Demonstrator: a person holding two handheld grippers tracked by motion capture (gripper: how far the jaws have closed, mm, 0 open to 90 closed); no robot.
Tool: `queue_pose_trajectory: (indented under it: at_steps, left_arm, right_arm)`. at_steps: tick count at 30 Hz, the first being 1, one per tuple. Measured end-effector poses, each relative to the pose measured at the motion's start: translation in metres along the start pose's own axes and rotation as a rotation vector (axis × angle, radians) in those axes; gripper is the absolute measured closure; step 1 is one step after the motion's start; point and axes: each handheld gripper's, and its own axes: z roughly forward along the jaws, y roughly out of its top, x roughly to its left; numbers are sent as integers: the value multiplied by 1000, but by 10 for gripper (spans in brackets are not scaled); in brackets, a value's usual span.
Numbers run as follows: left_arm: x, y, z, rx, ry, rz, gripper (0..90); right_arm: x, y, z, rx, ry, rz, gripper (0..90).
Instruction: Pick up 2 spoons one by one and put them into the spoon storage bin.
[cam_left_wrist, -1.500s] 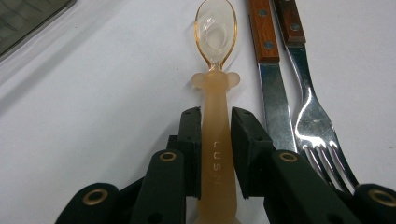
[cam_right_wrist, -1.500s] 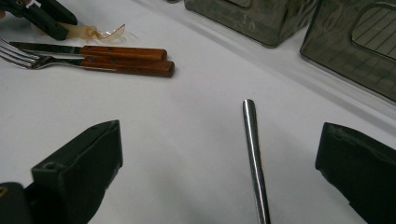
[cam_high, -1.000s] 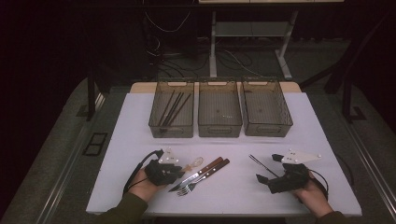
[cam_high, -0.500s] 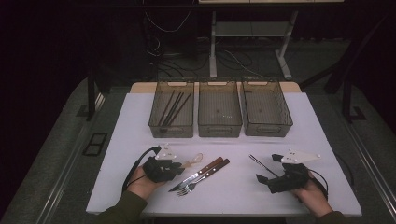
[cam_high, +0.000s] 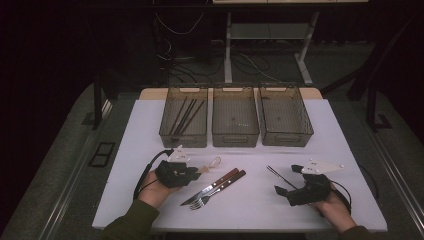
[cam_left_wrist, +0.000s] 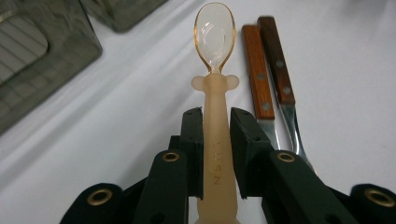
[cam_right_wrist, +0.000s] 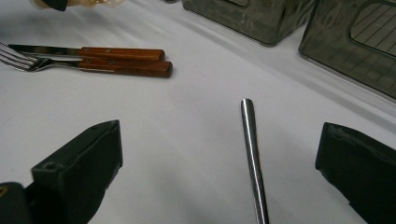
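the three smoky plastic bins (cam_high: 235, 131) stand in a row well ahead of both grippers, the leftmost already holding dark chopsticks (cam_high: 184, 116). between the two grippers, on the white table (cam_high: 345, 150), a wood-handled knife (cam_high: 214, 186) and wood-handled fork (cam_high: 222, 190) lie touching side by side, just to the right of the left gripper.

the left gripper (cam_left_wrist: 216, 140) is clamped on the pale translucent spoon (cam_left_wrist: 215, 84), its pads pressing the flat handle on both sides about midway, the bowl sticking straight out ahead of the jaws. the spoon looks light and probably a little flexible, silicone or soft plastic, with a matte handle that should not slip much; the grip on the thicker handle below the small ears seems the right place, since the clear bowl is thinner and would likely twist. it appears lifted just off the table.

the right gripper (cam_right_wrist: 219, 158) stands wide open with nothing pinched, low over the table. a thin metal chopstick (cam_right_wrist: 252, 154) lies between its jaws, nearer the right one, touching neither; it looks stiff, smooth and slippery.
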Motion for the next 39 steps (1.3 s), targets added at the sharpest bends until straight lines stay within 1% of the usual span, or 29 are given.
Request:
queue_pose_trajectory:
  at_steps: [3,6,9,11,12,13,19,24,27,29,33,34,36,37,39]
  left_arm:
    - [3,8,-1,-19,-7,-3,753]
    - [6,17,1,-30,-8,-2,753]
    - [9,26,4,-48,-9,-6,753]
    - [10,31,6,-51,-10,3,753]
    - [11,34,8,-57,-10,0,753]
    - [11,37,8,-56,-8,2,753]
    - [16,56,13,-90,4,2,753]
    - [19,72,18,-119,14,-13,753]
    - [23,82,20,-121,20,-11,752]
    - [25,88,22,-124,26,-15,753]
    - [31,100,24,-123,37,-10,753]
    - [33,103,24,-119,41,-4,752]
    - [35,109,26,-122,48,-14,752]
    - [36,111,27,-120,51,-11,752]
    - [38,115,30,-131,52,-15,752]
  right_arm:
    - [0,0,-1,0,-3,4,9]
    - [0,0,-1,0,-2,-1,9]
    - [0,0,-1,-2,-4,-1,9]
    - [-1,0,-1,-4,-3,-1,9]
    - [-1,0,-1,-2,-2,0,9]
    - [-1,0,-1,0,-2,1,9]
    - [0,-1,-2,-2,-3,-2,9]
    - [0,-1,-2,0,-2,0,9]
    - [1,-1,-2,4,0,5,9]
    - [0,-1,-2,0,-3,-3,9]
    - [0,-1,-2,-1,-4,-4,9]
    - [0,-1,-2,0,-4,-4,9]
    - [0,-1,-2,-1,-4,-4,9]
    - [0,-1,-2,-1,-4,-5,9]
    - [0,-1,-2,-1,-4,-5,9]
